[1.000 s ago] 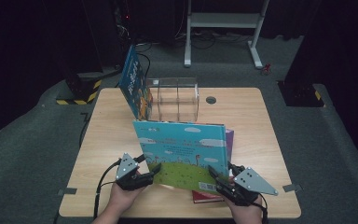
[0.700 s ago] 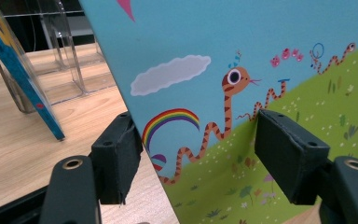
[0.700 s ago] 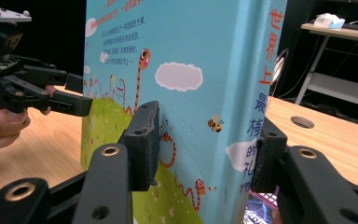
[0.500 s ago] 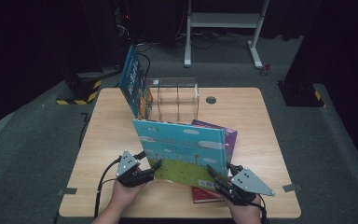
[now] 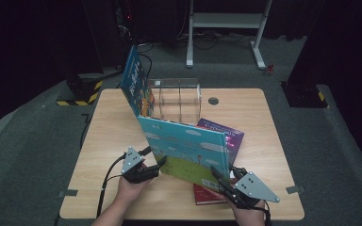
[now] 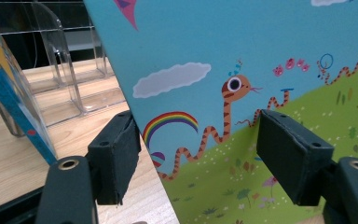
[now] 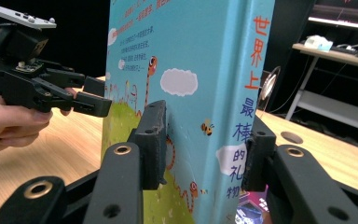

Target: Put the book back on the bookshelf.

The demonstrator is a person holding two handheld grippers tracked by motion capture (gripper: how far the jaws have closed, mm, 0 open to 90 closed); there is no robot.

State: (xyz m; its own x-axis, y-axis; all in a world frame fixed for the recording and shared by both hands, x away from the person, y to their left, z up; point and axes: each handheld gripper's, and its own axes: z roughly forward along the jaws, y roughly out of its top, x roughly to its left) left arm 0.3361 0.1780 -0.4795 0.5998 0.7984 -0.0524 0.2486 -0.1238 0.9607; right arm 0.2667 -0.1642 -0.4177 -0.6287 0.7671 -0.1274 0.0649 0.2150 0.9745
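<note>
blue picture book (image 5: 188, 148) upright, right gripper (image 5: 227, 182) jaws closing on its spine, left gripper (image 5: 152, 162) jaws open astride its edge

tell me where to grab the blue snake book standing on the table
Probably at its spine edge: the blue snake book stands upright, so a gripper coming level from the person's side can straddle its thickness. The right gripper already does so, its jaws having just been closing on spine and cover; the left gripper stands open.
</note>
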